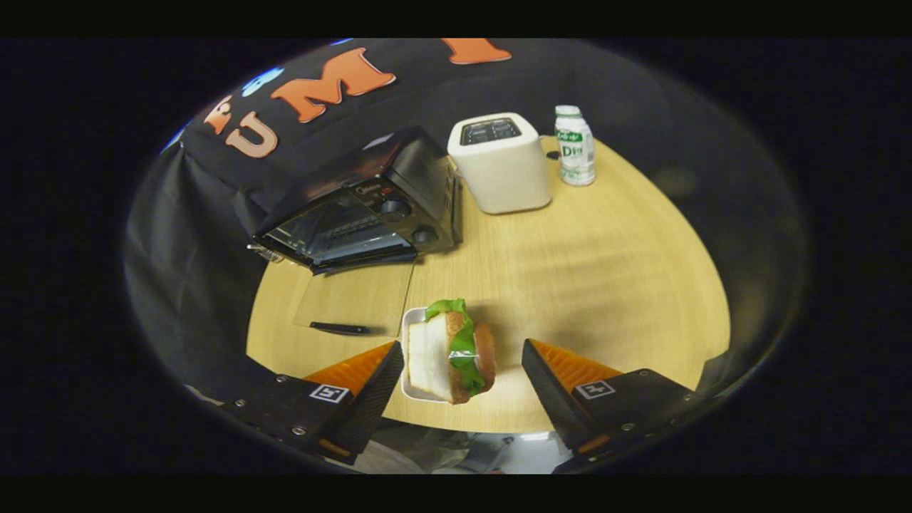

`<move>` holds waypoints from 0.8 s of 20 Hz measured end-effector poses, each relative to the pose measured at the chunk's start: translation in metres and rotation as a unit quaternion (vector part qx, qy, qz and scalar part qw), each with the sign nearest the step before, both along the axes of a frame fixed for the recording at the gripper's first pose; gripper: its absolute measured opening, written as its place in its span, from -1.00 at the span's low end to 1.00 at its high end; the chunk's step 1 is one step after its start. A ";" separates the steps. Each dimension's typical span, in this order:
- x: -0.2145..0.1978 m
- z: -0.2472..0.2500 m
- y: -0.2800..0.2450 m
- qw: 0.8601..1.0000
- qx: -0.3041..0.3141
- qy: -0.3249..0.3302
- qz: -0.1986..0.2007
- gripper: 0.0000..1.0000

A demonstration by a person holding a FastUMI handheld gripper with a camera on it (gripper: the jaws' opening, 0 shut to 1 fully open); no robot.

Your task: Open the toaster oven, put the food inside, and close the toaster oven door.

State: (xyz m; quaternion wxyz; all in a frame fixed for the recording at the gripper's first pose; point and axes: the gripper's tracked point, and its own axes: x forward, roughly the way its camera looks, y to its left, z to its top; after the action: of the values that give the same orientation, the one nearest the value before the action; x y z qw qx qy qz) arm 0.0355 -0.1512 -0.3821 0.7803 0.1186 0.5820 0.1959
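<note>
The jaws are held wide apart, with the gripper (pixel 462 356) clamped on nothing. Between the two fingers a sandwich (pixel 453 350) is seen, stood on edge with white bread, green lettuce and a reddish layer showing. It is set nearer the left finger than the right; a clear gap of bare wood is left on the right side, while on the left the bread appears almost against the fingertip, though contact cannot be made out. The sandwich rests on a small white plate (pixel 407 329), most of which is covered by it.

Beyond the fingers, to the left, the toaster oven (pixel 360 203) is placed near the back edge of the round wooden table (pixel 605 285). Its glass door (pixel 354 298) is lowered flat onto the tabletop, the dark handle lying at the near edge, just beside the plate. The oven's interior rack can be glimpsed, but the depth of the cavity is dim and hard to read.

A white pop-up toaster (pixel 502 162) stands just right of the oven, and a small white bottle (pixel 574 146) is set beside it near the table's far rim. Open tabletop is left across the middle and right. The table's near edge is crossed by the fingers, and below it something pale is seen that cannot be identified.
</note>
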 end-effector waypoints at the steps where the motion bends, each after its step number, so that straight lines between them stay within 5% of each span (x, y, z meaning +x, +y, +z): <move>1: 0.002 -0.008 0.003 1.000 0.007 0.020 0.002 0.98; 6: 0.001 -0.032 0.010 0.996 0.011 0.081 0.046 0.95; 11: -0.009 -0.036 0.015 0.992 0.007 0.114 0.055 0.06; 16: -0.001 -0.003 0.027 0.996 0.020 0.072 0.044 -0.32</move>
State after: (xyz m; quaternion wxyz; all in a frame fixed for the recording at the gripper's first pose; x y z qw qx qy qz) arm 0.0342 -0.1242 -0.3849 0.7243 0.1221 0.6373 0.2330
